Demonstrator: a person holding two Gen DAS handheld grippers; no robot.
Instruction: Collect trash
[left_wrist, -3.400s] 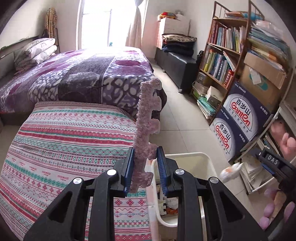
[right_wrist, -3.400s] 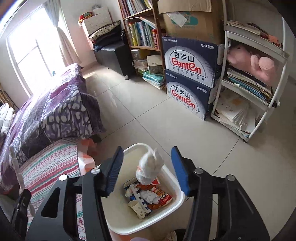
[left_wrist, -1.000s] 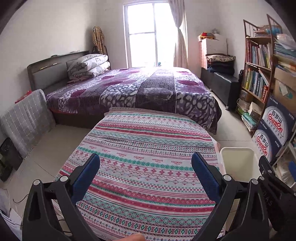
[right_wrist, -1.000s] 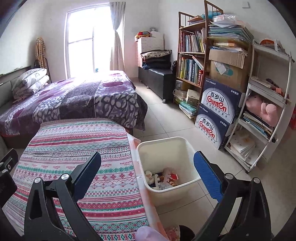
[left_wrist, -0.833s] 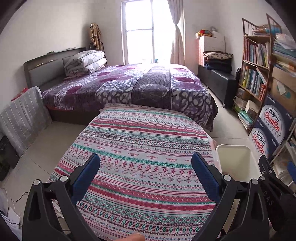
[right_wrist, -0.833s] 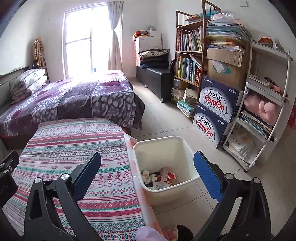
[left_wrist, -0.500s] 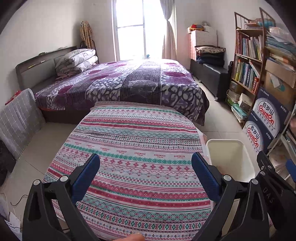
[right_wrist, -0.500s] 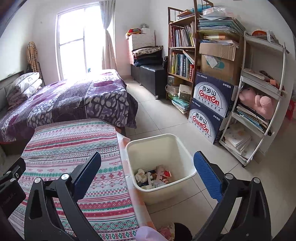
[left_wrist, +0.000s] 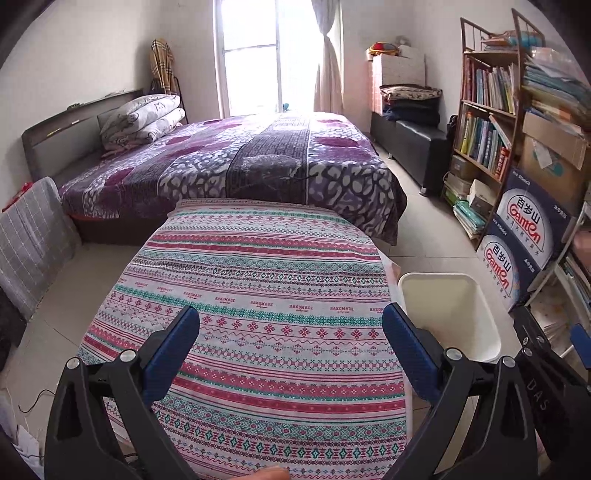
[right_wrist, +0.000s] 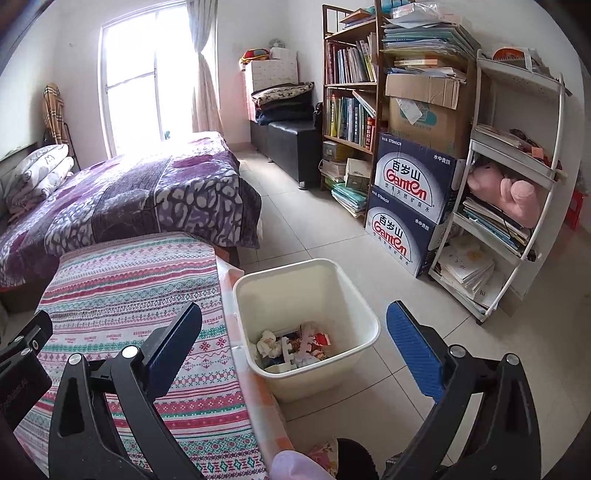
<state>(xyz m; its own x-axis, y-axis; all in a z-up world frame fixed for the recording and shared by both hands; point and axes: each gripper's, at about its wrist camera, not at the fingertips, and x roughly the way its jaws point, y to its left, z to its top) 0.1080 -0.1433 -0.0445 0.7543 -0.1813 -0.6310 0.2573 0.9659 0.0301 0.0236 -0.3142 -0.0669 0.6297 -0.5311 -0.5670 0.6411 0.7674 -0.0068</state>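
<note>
Trash (right_wrist: 295, 345) heaped in bin (right_wrist: 364, 314), items indistinct

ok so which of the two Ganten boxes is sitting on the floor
The lower Ganten box, next to the white shelf unit. The other Ganten box is stacked on it, beneath a brown carton.

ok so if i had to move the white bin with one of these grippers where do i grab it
Take the white bin by its rim, from above, on the wall nearest the right gripper. It stands upright and open-topped on the floor beside the striped cloth, and its rolled lip is the only edge thin enough to fit between the jaws. The body looks too wide to span.
</note>
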